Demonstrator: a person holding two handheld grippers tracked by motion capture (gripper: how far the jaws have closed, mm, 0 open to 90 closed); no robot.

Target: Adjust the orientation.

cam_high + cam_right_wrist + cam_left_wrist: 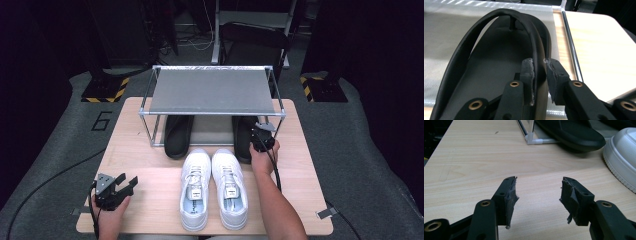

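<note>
The right claw [539, 72] straddles the strap of the right flip-flop [489, 72], one jaw inside the strap and one outside; the inner pad lies against the rubber, the outer one seems to stand a hair off, so I read it as a loose pinch at best, not a firm one. That flip-flop lies straight ahead of the claw on the lower shelf of the rack [212, 112], heel toward the person, with its mate [178, 136] off to the claw's left. It looks light, soft foam with a bendy strap; the strap will stretch and the sole will droop and swing if lifted, so a grip low on the strap near where it meets the sole, or on the sole edge itself, should hold steadier. Just to the claw's right runs the rack's metal rail [571, 50], and the top shelf hangs overhead, so the free way out is back toward the person, kept low. Behind and left of the claw sit the sneakers [214, 187], close enough to be bumped. The left claw [537, 195] rests spread and empty over bare table [474, 157], well apart from all this.
</note>
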